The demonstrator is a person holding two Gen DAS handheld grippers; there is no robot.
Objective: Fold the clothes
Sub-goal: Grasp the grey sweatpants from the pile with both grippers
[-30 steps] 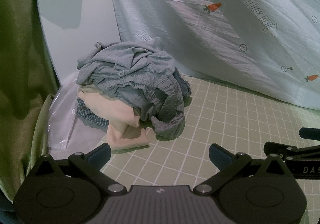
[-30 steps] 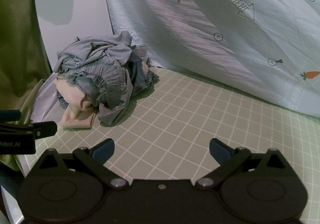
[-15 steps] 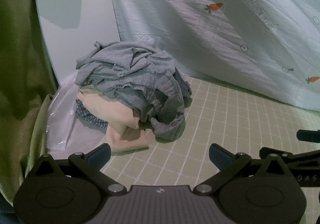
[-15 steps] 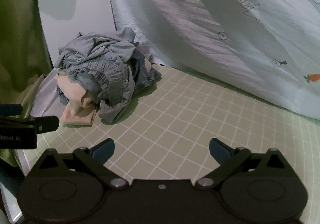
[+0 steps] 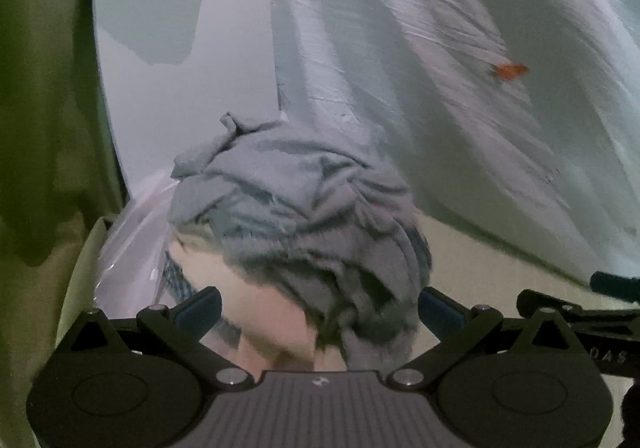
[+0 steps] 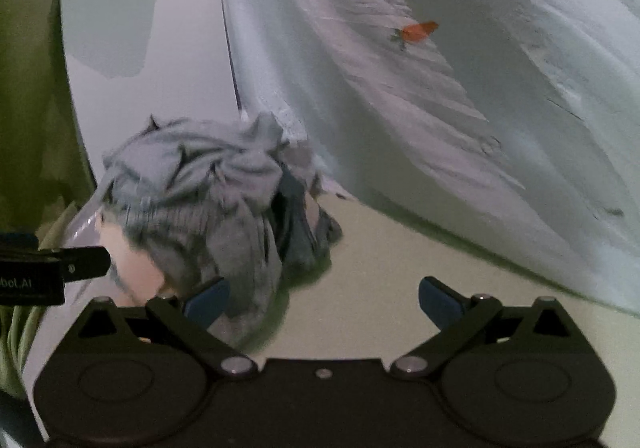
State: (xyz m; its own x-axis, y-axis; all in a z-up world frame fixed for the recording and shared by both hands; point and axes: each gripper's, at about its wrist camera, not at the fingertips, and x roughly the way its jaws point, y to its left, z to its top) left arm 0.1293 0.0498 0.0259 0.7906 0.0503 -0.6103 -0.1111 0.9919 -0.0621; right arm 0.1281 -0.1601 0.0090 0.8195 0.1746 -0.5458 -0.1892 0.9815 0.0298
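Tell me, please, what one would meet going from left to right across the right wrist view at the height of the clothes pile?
Green curtain → left gripper → clothes pile → green mat → carrot-print sheet.

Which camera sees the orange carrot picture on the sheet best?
The right wrist view: the carrot print on the hanging sheet shows its orange body and green leaves. In the left wrist view the same kind of print is only a blurred orange smear.

Crumpled matt grey cloth pile [image 5: 304, 224] lies on glossy clear plastic sheet [image 5: 132, 244], beside wrinkled bedsheet [image 6: 460, 107].
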